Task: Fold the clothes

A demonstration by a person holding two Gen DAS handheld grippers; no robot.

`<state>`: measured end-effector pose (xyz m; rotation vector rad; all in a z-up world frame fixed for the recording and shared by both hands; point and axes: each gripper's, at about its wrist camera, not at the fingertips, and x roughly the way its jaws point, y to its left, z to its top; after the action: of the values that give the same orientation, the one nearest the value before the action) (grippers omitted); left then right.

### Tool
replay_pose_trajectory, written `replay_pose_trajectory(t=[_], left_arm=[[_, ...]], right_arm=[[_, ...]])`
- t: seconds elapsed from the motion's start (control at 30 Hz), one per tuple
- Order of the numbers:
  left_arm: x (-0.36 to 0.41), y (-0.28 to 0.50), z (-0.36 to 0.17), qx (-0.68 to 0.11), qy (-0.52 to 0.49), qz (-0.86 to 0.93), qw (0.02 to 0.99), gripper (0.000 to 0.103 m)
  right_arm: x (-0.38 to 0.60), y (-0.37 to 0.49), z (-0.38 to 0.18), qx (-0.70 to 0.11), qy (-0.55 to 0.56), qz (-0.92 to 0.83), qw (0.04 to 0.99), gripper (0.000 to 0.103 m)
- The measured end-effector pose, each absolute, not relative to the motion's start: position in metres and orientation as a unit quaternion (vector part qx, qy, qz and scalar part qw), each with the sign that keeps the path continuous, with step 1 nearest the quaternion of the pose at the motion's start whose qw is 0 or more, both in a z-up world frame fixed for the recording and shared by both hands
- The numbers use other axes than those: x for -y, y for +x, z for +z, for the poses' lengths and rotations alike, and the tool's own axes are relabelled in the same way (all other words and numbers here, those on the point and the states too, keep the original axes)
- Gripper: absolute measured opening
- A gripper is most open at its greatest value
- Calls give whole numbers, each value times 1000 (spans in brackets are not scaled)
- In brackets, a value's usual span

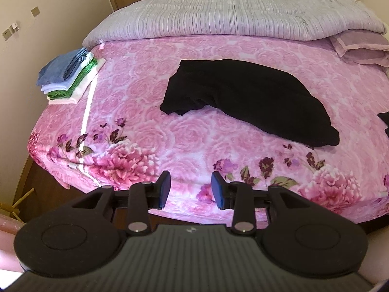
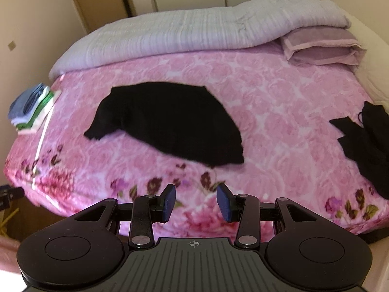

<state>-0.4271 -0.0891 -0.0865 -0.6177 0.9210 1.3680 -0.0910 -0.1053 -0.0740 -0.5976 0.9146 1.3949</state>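
Left gripper and right gripper: jaws apart, empty, hovering over the near edge of the pink floral bedspread. Black garment lies mid-bed at 12 o'clock. Folded stack at 10 o'clock; lilac quilt beyond.

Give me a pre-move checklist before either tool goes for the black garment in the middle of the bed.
1. Left tool open and empty: ok.
2. Right tool open and empty: ok.
3. Black garment lies alone on the pink bedspread, nothing on top: ok.
4. Garment spread flat: not ok, its left end is bunched.
5. Folded stack sits apart at the bed's left edge: ok.
6. Second dark pile clear of the garment: ok.
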Motion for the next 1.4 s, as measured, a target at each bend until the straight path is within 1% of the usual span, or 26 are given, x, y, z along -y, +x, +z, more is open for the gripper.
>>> replay_pose_trajectory(t=[0.27, 0.43, 0.53, 0.6, 0.7, 0.73, 0.8, 0.83, 0.97, 1.1, 1.2, 1.4], left_arm=[[20, -440, -91, -401, -253, 571, 670, 32], [-30, -451, -93, -395, -238, 553, 694, 36], [-62, -457, -108, -401, -222, 536, 709, 38], [-80, -462, -119, -412, -209, 521, 718, 43], [-102, -467, -142, -430, -195, 493, 730, 46], [-109, -469, -149, -436, -191, 484, 734, 47], [-120, -469, -169, -446, -188, 466, 740, 52], [-125, -469, -180, -451, -187, 458, 743, 52], [-142, -463, -224, -462, -194, 439, 746, 54], [-157, -454, -267, -466, -189, 429, 750, 58], [-169, -446, -298, -466, -176, 432, 752, 58], [-194, -427, -346, -464, -126, 455, 749, 58]], right_arm=[[59, -103, -76, -416, -251, 584, 651, 42], [26, -107, -75, -415, -206, 566, 682, 42], [13, -102, -72, -388, -174, 548, 720, 42], [7, -99, -72, -362, -169, 531, 748, 42], [2, -100, -80, -323, -201, 503, 776, 42], [1, -102, -87, -313, -223, 495, 780, 42], [-1, -112, -107, -298, -269, 483, 778, 42], [-3, -118, -119, -297, -293, 478, 773, 42], [-2, -141, -176, -320, -367, 481, 729, 42], [-12, -153, -228, -326, -411, 485, 699, 44], [-24, -153, -263, -306, -439, 493, 686, 49], [-57, -141, -332, -209, -524, 507, 652, 63]])
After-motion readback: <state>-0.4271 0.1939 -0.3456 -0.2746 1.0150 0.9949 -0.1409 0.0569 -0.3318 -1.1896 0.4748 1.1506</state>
